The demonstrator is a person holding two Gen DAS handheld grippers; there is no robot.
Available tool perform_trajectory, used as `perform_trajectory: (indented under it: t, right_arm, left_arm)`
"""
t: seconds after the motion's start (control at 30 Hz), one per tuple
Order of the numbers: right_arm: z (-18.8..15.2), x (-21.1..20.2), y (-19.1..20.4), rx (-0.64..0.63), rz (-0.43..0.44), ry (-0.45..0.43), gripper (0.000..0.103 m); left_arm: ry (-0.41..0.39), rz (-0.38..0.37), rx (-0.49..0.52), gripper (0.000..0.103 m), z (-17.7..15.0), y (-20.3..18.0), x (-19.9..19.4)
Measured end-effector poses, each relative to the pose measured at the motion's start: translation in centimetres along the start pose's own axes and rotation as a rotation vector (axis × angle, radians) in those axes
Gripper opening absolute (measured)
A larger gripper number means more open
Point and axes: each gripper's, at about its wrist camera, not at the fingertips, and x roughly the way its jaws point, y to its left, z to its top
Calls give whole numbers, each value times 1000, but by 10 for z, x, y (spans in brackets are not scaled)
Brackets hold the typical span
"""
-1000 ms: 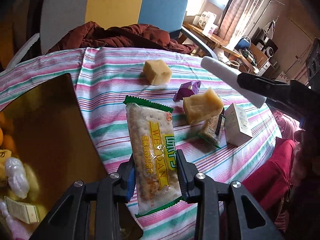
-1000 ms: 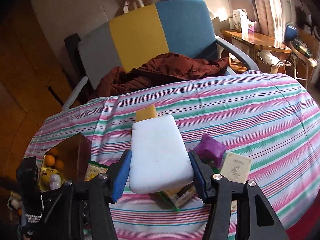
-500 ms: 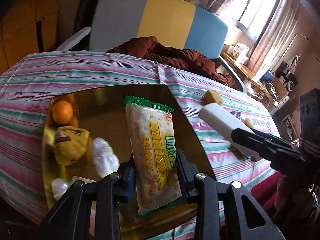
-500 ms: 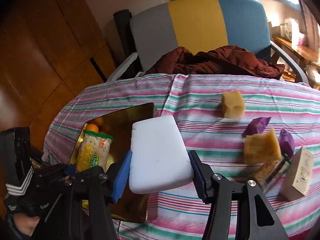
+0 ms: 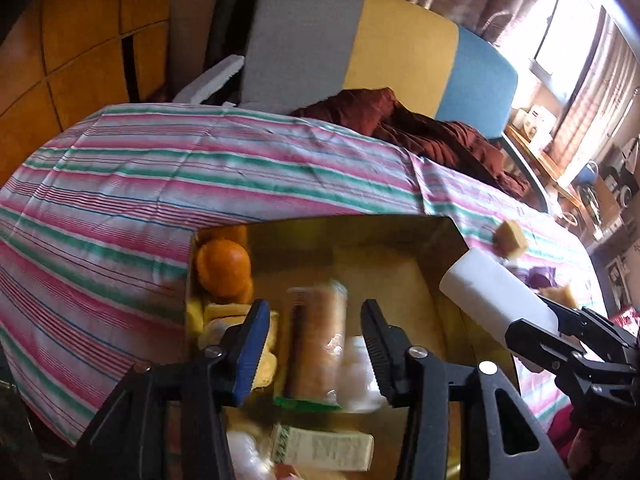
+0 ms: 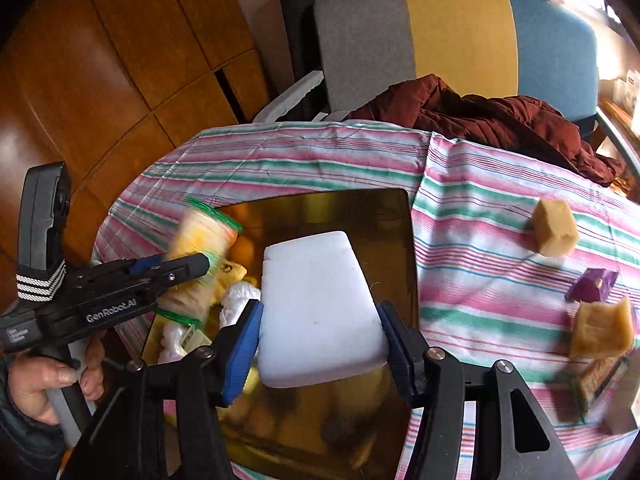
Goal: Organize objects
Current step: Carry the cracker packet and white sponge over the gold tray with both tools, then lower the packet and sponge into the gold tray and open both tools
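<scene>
My left gripper hangs over the gold box with its jaws opening. The cracker packet is blurred between the pads, touching neither, and is dropping into the box. In the right wrist view the same packet shows beside the left gripper. My right gripper holds a white foam block above the gold box. Its jaws are opening, though both pads still touch the block's sides. From the left wrist view that block sticks out of the right gripper.
In the box lie an orange, a small carton and white wrapped pieces. Two tan cubes and a purple wrapper sit on the striped cloth at right. A dark red jacket drapes the chair behind.
Both grippers swung from the loose items on the cloth to above the gold box. The left jaws came apart and let go of the cracker packet. The white block stayed in the right gripper.
</scene>
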Motion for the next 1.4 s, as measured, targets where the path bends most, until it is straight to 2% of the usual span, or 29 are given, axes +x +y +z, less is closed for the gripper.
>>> perform_trajectory:
  t: [0.07, 0.1, 0.2, 0.53, 0.6, 1.0, 1.2, 1.4]
  right_arm:
    - [8, 6, 6, -6, -17, -22, 63]
    - [10, 9, 9, -6, -23, -31, 71]
    - [10, 12, 14, -6, -22, -34, 81]
    - [-16, 7, 19, -29, -44, -18, 96]
    - [-22, 3, 21, -45, -59, -30, 102]
    - [-47, -26, 33, -103, -133, -114, 103]
    - [-52, -40, 28, -96, -148, -143, 103]
    - [-54, -51, 16, -74, -167, -162, 103]
  left_arm:
    - [-12, 9, -26, 48, 0, 6, -3]
    - [-17, 2, -37, 48, -1, 8, -6]
    - [-30, 10, -50, 48, -11, 13, -14]
    - [-105, 56, -20, 48, -49, -4, -48]
    - [-131, 72, -13, 48, -55, -8, -57]
    - [-246, 176, 116, 49, -80, -43, -91]
    - [-273, 203, 187, 49, -87, -62, -99]
    - [-276, 197, 231, 49, -93, -79, -102]
